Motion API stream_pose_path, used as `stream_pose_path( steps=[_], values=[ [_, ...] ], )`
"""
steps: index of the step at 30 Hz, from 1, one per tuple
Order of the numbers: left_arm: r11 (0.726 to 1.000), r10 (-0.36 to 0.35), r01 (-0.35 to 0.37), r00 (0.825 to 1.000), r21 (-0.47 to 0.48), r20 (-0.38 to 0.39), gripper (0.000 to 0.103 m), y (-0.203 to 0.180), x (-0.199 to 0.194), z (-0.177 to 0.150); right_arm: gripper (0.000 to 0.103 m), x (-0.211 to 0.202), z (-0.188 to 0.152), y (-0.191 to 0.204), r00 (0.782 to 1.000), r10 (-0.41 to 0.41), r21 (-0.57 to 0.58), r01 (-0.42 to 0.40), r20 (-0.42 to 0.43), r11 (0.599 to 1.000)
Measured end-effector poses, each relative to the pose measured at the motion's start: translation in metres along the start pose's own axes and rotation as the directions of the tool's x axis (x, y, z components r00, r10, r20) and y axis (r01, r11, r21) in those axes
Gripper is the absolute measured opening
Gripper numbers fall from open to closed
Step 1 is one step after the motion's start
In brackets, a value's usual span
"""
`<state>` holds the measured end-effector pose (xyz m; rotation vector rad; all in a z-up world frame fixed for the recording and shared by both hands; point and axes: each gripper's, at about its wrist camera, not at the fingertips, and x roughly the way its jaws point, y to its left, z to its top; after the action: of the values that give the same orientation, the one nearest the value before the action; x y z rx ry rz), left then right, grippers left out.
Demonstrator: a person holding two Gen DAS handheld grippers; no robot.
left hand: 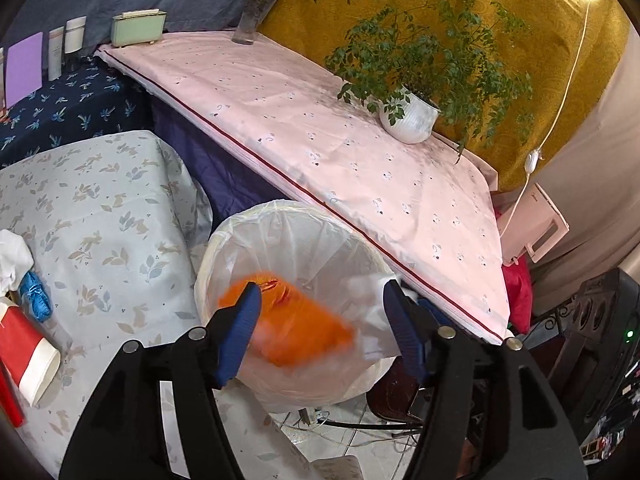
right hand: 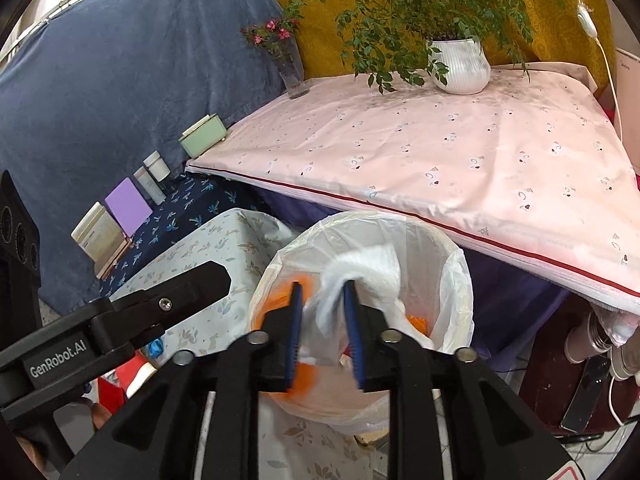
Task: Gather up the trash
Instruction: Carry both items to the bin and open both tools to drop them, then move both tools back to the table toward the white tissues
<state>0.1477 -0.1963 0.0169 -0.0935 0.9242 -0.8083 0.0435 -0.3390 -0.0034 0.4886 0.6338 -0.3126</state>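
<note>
A bin lined with a white plastic bag (left hand: 240, 236) stands between the tables; it also shows in the right wrist view (right hand: 456, 280). My left gripper (left hand: 322, 300) is open above the bin mouth. An orange wrapper (left hand: 304, 328), blurred by motion, is below its fingers inside the bin, free of both pads. My right gripper (right hand: 322, 304) hangs over the same bin, and a piece of white plastic trash (right hand: 360, 268) sits between its blue pads. Its jaws stand a small gap apart around the plastic. Orange shows under it in the bin (right hand: 418, 324).
The floral table (left hand: 100, 216) at left carries a red and white cup (left hand: 28, 352), a blue wrapper (left hand: 36, 296) and a white tissue (left hand: 14, 256). The pink-covered table (left hand: 320, 120) holds a potted plant (left hand: 412, 116) and a vase (left hand: 252, 20). Cables lie on the floor (left hand: 352, 428).
</note>
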Motion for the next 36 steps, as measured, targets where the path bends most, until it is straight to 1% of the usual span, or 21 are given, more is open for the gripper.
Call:
stream_pose_path(
  steps=[5,13,17,20,26,28,35,36],
  values=[
    [0.999,0.028,-0.028,0.999,-0.015,0.016,0.060,0.009,-0.006,0.000,0.030,-0.006,0.002,0.008,1.000,0.003,-0.015,-0.003,0.012,1.000],
    [0.996,0.077,-0.074,0.995,-0.040,0.063,0.060,0.026,-0.032,0.001,0.032,-0.018,0.004,0.026,0.999,0.026,-0.037,-0.024,0.035,0.999],
    [0.993,0.103,-0.098,0.991,-0.059,0.089,0.060,0.039,-0.049,0.000,0.034,-0.023,0.004,0.041,0.998,0.036,-0.059,-0.033,0.042,0.998],
    [0.989,0.139,-0.131,0.984,-0.074,0.112,0.060,0.051,-0.063,-0.002,0.036,-0.024,0.002,0.054,0.998,0.040,-0.081,-0.037,0.044,0.996],
    [0.972,0.212,-0.195,0.968,-0.133,0.133,0.061,0.087,-0.092,-0.009,0.038,-0.023,-0.006,0.087,0.997,0.071,-0.124,-0.067,0.028,0.990],
    [0.961,0.249,-0.227,0.959,-0.157,0.138,0.067,0.102,-0.103,-0.013,0.039,-0.020,-0.010,0.098,0.997,0.081,-0.140,-0.078,0.019,0.987],
    [0.919,0.355,-0.318,0.925,-0.231,0.137,0.067,0.160,-0.137,-0.028,0.039,-0.005,-0.026,0.152,0.990,0.134,-0.200,-0.139,-0.039,0.970],
    [0.911,0.374,-0.335,0.917,-0.242,0.136,0.067,0.170,-0.142,-0.031,0.039,-0.003,-0.028,0.160,0.989,0.140,-0.209,-0.147,-0.048,0.967]
  ],
)
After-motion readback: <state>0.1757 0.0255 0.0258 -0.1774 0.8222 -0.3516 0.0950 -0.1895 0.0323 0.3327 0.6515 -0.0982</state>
